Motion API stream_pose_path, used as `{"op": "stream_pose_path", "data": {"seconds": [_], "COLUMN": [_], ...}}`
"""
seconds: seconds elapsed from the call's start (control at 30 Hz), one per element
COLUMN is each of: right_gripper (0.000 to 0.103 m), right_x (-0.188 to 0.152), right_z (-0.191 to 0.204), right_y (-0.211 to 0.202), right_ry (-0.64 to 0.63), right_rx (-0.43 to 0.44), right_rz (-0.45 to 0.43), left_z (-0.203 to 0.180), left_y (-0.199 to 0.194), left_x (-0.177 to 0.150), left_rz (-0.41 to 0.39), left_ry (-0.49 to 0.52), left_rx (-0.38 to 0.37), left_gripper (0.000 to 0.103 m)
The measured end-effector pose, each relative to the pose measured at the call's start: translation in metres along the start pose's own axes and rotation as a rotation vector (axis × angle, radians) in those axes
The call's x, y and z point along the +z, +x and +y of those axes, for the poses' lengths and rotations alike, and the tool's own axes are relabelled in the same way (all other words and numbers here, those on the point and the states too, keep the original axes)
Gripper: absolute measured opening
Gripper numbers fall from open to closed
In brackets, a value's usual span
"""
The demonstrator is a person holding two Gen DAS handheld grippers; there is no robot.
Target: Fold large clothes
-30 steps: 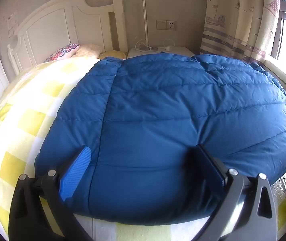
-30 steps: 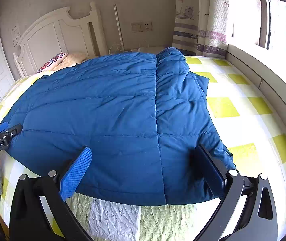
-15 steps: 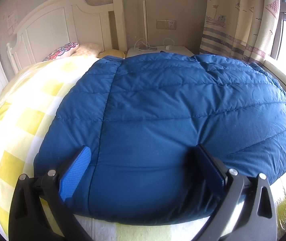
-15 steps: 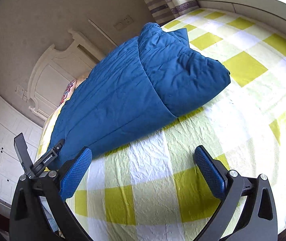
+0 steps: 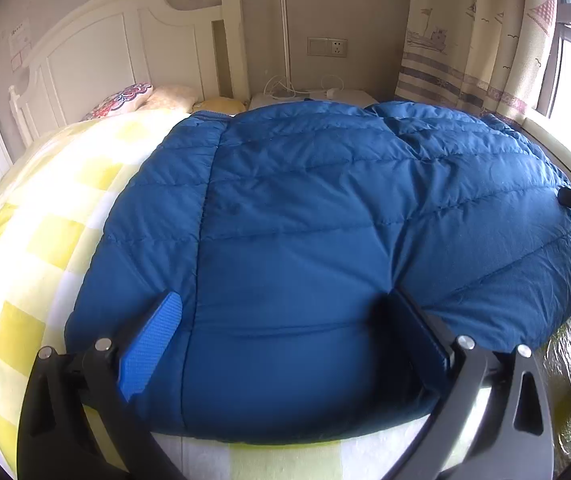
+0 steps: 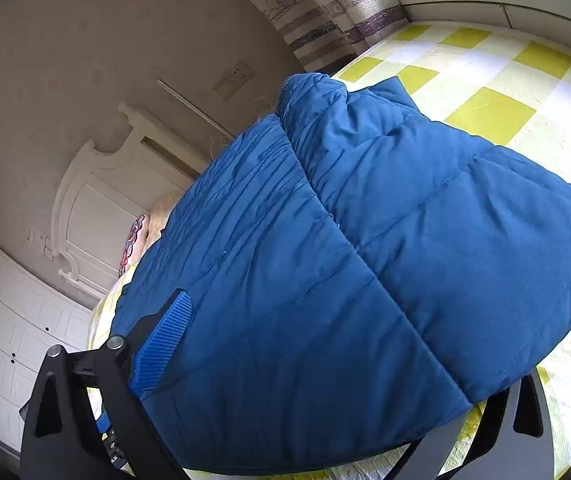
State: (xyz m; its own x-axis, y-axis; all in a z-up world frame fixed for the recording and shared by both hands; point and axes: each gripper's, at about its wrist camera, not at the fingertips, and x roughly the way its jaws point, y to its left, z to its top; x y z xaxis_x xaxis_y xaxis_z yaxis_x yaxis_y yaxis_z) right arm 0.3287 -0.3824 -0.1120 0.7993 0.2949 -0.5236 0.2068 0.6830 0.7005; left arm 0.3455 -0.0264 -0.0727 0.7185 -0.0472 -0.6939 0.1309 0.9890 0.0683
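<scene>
Both grippers' jaws straddle the blue jacket (image 5: 325, 240); grip unclear, right far finger buried.

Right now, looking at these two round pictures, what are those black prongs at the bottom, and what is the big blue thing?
No robot here: a person holds a two-fingered gripper in each hand, and a wide-angle camera on each looks forward along its fingers. One picture comes from the left gripper, the other from the right gripper, which is tilted sideways. The blue thing is a puffy quilted coat lying on a bed with a yellow checked sheet, due to be folded. Both grippers straddle its near edge. The right one's jaws have just been closing with the coat between them; whether either gripper pinches it yet I cannot tell. Behind stand a white headboard and a curtain.
</scene>
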Motion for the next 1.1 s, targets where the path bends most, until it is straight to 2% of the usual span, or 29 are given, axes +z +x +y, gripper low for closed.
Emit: {"op": "stream_pose_path", "data": {"seconds": [0.03,0.07,0.1,0.27,0.3,0.37,0.4,0.5,0.57,0.63,0.7,0.73,0.77,0.8,0.83,0.87,0.93,1.03,1.1], "right_gripper": [0.059,0.051,0.048,0.039,0.038,0.037,0.037,0.037,0.037,0.037,0.037,0.037,0.037,0.037,0.037,0.037,0.037,0.037,0.037], "right_x": [0.001,0.003,0.002,-0.011,-0.014,-0.021,-0.024,-0.028,-0.027,-0.026,-0.028,-0.029,-0.030,-0.032,-0.032,-0.031,-0.030,-0.028,-0.027], "right_z": [-0.012,-0.024,-0.033,-0.035,-0.040,-0.055,-0.064,-0.093,-0.101,-0.101,-0.101,-0.100,-0.101,-0.099,-0.099,-0.098,-0.094,-0.078,-0.061], "right_y": [-0.004,-0.008,-0.011,-0.047,-0.056,-0.076,-0.088,-0.122,-0.145,-0.163,-0.174,-0.178,-0.182,-0.183,-0.184,-0.184,-0.184,-0.186,-0.187], "right_ry": [0.047,0.090,0.124,0.108,0.118,0.133,0.143,0.170,0.137,0.097,0.071,0.056,0.045,0.033,0.019,0.012,-0.009,-0.101,-0.169], "right_rx": [0.051,0.130,0.184,0.276,0.300,0.328,0.336,0.321,0.294,0.265,0.254,0.246,0.240,0.226,0.215,0.211,0.196,0.138,0.102], "right_rz": [-0.018,-0.031,-0.045,-0.093,-0.091,-0.087,-0.089,-0.122,-0.146,-0.168,-0.184,-0.191,-0.194,-0.194,-0.198,-0.199,-0.207,-0.231,-0.251], "left_z": [-0.001,-0.002,-0.003,-0.007,-0.007,-0.006,-0.008,-0.036,-0.070,-0.111,-0.156,-0.177,-0.194,-0.201,-0.200,-0.195,-0.177,-0.154,-0.145], "left_y": [0.000,0.000,0.000,-0.011,-0.017,-0.034,-0.046,-0.076,-0.084,-0.084,-0.071,-0.060,-0.050,-0.047,-0.047,-0.048,-0.051,-0.056,-0.039], "left_x": [0.000,0.000,0.000,-0.005,-0.005,0.000,0.005,0.022,0.029,0.026,0.014,0.003,-0.010,-0.020,-0.023,-0.020,-0.003,0.038,0.073], "left_rz": [0.000,0.000,-0.001,0.002,0.014,0.036,0.021,-0.045,-0.056,-0.060,-0.018,0.033,0.051,0.013,0.005,0.030,0.071,-0.003,0.003], "left_ry": [0.000,0.000,-0.001,0.039,0.051,0.033,0.022,0.073,0.125,0.200,0.293,0.342,0.384,0.397,0.384,0.362,0.309,0.240,0.183], "left_rx": [0.003,0.005,0.005,0.033,0.022,-0.052,-0.080,-0.118,-0.172,-0.189,-0.179,-0.172,-0.111,-0.084,-0.083,-0.109,-0.202,-0.163,-0.158], "left_gripper": [0.101,0.101,0.101,0.101,0.100,0.100,0.100,0.100,0.100,0.100,0.100,0.100,0.101,0.101,0.101,0.100,0.100,0.100,0.100]}}
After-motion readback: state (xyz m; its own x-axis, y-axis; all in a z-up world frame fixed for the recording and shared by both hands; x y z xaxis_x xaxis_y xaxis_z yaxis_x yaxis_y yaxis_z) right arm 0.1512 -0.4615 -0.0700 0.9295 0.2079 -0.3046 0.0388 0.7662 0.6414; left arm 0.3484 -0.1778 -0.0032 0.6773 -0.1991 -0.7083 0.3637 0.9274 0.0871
